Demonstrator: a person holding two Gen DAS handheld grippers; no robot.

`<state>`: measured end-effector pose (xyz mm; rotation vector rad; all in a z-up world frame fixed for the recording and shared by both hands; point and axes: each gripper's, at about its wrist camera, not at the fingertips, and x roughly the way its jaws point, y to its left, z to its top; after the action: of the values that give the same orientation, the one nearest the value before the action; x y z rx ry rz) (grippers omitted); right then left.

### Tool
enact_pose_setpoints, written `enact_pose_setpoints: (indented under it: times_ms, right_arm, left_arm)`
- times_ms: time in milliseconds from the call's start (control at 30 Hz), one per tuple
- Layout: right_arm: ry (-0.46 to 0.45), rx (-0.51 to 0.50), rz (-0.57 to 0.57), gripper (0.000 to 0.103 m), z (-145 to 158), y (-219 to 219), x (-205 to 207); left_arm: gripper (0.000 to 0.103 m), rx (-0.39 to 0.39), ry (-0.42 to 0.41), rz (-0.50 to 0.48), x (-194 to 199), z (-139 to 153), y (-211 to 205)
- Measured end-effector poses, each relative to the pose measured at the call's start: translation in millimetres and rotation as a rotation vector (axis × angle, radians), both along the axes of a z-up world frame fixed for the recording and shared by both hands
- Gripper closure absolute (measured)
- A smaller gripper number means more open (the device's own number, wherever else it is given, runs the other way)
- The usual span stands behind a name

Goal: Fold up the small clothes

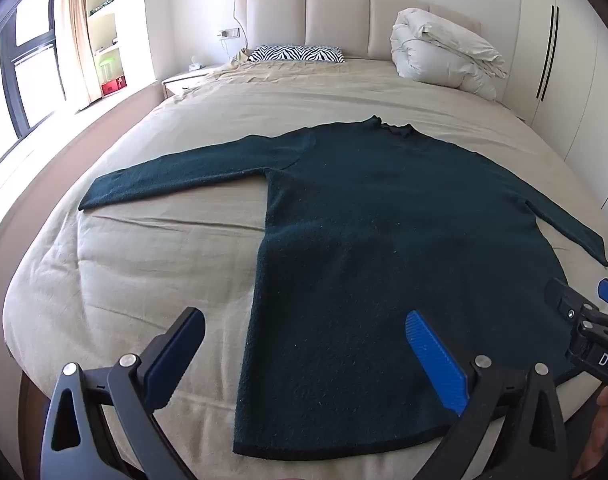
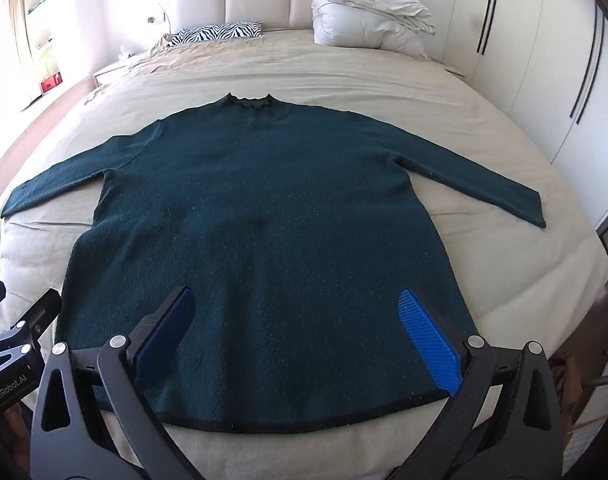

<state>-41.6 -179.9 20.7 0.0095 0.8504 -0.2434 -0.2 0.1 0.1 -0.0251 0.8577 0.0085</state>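
Note:
A dark green long-sleeved sweater (image 1: 383, 240) (image 2: 264, 220) lies flat on the bed (image 1: 164, 260) (image 2: 343, 76), collar towards the headboard, both sleeves spread out to the sides, hem nearest me. My left gripper (image 1: 304, 320) hovers open above the sweater's lower left edge, nothing between its blue pads (image 1: 435, 356). My right gripper (image 2: 300, 300) hovers open over the hem, likewise with nothing in it. In the left wrist view the right gripper (image 1: 583, 304) shows at the right edge; in the right wrist view part of the left gripper (image 2: 20, 332) shows at the left edge.
A folded white duvet (image 1: 443, 56) (image 2: 367, 16) and a zebra-print pillow (image 1: 296, 54) (image 2: 216, 34) lie at the padded headboard (image 1: 335, 16). A nightstand (image 1: 184, 80) stands left of the bed, white wardrobes (image 1: 563, 60) on the right, a window (image 1: 24, 60) on the left.

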Motion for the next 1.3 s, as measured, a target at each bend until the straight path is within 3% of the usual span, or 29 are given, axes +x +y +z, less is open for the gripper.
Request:
enact_pose_setpoints:
  times_ms: [1300]
  right_arm:
    - [0.009, -0.015, 0.028, 0.0, -4, 13, -2]
  left_arm:
    - [0.0, 0.006, 0.029, 0.003, -4, -10, 6]
